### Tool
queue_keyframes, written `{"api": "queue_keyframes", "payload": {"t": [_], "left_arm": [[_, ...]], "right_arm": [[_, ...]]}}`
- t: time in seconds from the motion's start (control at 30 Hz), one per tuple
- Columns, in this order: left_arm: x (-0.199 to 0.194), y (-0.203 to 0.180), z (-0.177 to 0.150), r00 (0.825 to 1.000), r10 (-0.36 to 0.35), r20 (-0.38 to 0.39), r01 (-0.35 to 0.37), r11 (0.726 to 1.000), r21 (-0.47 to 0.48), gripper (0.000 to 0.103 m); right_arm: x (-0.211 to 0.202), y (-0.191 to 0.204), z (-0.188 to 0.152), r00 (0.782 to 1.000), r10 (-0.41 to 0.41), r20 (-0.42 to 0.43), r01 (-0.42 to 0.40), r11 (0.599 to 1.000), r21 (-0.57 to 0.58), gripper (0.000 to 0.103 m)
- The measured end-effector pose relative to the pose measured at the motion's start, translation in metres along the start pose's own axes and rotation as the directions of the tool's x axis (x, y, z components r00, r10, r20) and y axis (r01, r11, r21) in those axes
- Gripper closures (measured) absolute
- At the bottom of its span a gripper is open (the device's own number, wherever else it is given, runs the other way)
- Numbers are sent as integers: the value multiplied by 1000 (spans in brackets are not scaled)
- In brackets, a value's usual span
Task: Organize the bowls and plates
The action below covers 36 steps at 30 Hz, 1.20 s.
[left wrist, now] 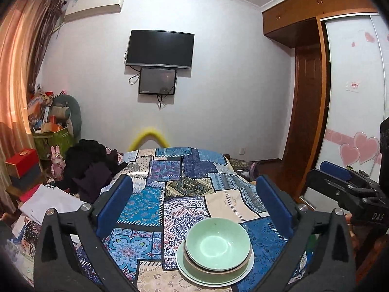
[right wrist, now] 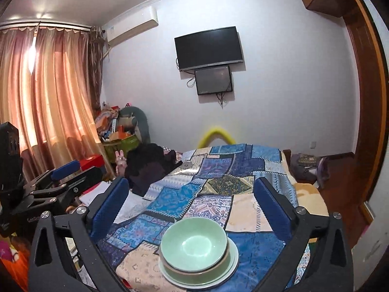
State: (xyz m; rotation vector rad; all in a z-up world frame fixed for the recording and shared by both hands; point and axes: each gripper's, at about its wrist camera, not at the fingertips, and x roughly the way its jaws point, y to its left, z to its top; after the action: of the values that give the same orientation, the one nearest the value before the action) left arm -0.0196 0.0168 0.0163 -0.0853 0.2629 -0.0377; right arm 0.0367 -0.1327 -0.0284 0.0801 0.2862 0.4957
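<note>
A blue patchwork cloth [left wrist: 170, 194] fills mid-frame; low centre, a pale green ceramic bowl [left wrist: 217, 242] sits nested on a plate [left wrist: 184, 265]. Left gripper [left wrist: 194, 204] and right gripper [right wrist: 192, 204] gape wide, empty. Judgement: grip the bowl's rim squarely. Only the right view shows curtains [right wrist: 48, 92] fully.

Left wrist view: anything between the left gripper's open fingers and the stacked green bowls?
Nothing but bare patchwork cloth. In the left wrist view the left gripper is open above the stacked green bowls on the plate, touching neither.
</note>
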Motion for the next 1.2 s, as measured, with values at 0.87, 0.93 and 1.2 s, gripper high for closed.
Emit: {"api": "queue_keyframes", "payload": {"t": [0.87, 0.93, 1.2], "left_arm": [[1, -1, -13, 1000, -10, -21, 10, 1000, -7, 0], [1, 0, -14, 1000, -10, -22, 10, 1000, -7, 0], [2, -1, -14, 1000, -8, -22, 8, 1000, -6, 0]], "right_arm": [[-3, -1, -8, 1000, 3, -4, -3, 1000, 3, 0], [-4, -1, -8, 1000, 1, -4, -1, 1000, 2, 0], [-3, -1, -9, 1000, 10, -15, -10, 1000, 11, 0]]}}
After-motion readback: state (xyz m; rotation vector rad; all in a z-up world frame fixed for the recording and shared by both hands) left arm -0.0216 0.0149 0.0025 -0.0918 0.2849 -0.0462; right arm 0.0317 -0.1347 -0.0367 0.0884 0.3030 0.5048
